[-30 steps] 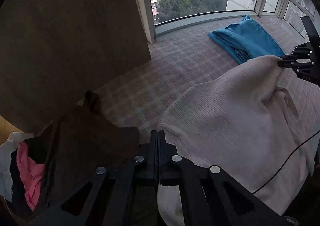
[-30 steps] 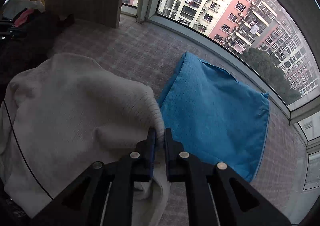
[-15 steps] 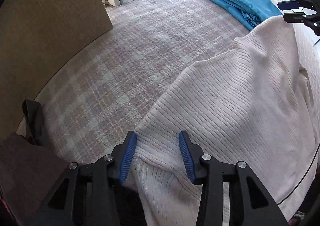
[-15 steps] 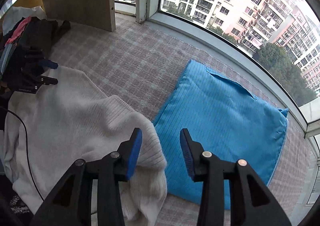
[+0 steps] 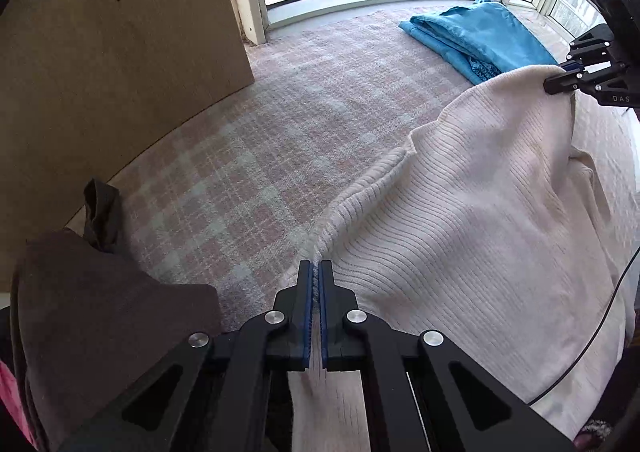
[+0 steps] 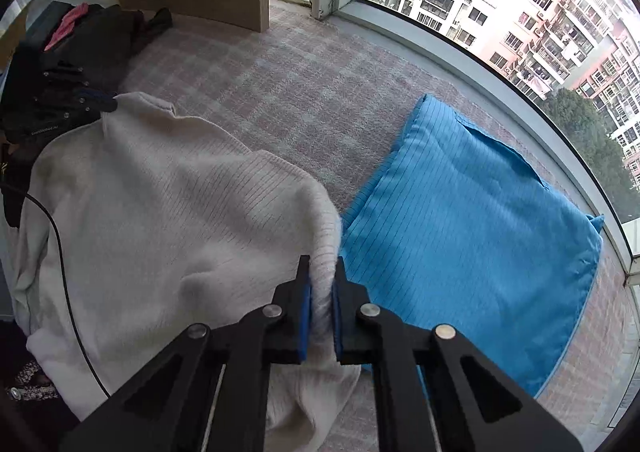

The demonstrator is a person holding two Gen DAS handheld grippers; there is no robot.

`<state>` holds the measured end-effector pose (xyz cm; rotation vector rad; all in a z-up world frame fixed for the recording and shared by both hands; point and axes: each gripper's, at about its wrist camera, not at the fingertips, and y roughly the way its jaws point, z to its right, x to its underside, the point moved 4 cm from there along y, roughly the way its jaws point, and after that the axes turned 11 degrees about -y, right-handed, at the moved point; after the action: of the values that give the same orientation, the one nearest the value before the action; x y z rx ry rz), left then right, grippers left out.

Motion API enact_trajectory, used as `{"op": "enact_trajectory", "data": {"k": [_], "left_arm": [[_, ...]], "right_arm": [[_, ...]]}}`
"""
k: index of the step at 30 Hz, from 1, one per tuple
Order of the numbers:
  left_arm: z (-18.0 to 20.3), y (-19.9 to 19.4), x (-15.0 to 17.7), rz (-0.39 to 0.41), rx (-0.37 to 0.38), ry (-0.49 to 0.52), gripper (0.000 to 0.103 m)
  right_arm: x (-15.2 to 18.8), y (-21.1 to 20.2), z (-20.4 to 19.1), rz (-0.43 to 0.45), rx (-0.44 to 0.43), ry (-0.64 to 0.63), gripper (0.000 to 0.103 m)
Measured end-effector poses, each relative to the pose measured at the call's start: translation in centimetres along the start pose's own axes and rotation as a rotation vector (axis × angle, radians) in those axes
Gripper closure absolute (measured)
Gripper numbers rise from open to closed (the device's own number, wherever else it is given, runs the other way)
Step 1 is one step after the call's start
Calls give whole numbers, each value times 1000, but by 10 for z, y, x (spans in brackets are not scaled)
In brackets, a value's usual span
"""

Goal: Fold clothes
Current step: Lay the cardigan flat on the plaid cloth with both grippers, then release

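A cream ribbed sweater [image 5: 472, 211] lies spread over the plaid carpet; it also fills the left half of the right wrist view [image 6: 160, 219]. My left gripper [image 5: 316, 272] is shut on one edge of the sweater at its near left corner. My right gripper [image 6: 322, 268] is shut on a bunched fold of the sweater at its opposite edge, beside the blue cloth. Each gripper shows in the other's view, the right one [image 5: 560, 81] and the left one [image 6: 106, 105], both pinching sweater fabric.
A folded blue cloth [image 6: 472, 219] lies on the carpet by the curved window, right of the sweater. A pile of dark brown and pink clothes [image 5: 92, 312] sits at the left by a wooden panel [image 5: 112, 51]. A black cable [image 6: 60, 252] crosses the sweater.
Half a second ago both grippers were open over the sweater's edges. Now both have shut on the sweater fabric and the cloth is pulled a little between them.
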<state>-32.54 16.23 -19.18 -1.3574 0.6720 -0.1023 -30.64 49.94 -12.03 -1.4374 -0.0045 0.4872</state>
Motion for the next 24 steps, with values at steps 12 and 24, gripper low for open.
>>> {"op": "enact_trajectory", "data": {"k": [12, 24], "left_arm": [[-49, 1, -18, 8, -194, -52, 100], [-10, -119, 108, 78, -76, -110, 83]], "right_arm": [[-24, 34, 26, -62, 149, 52, 89], [207, -65, -48, -43, 51, 318, 47]]}}
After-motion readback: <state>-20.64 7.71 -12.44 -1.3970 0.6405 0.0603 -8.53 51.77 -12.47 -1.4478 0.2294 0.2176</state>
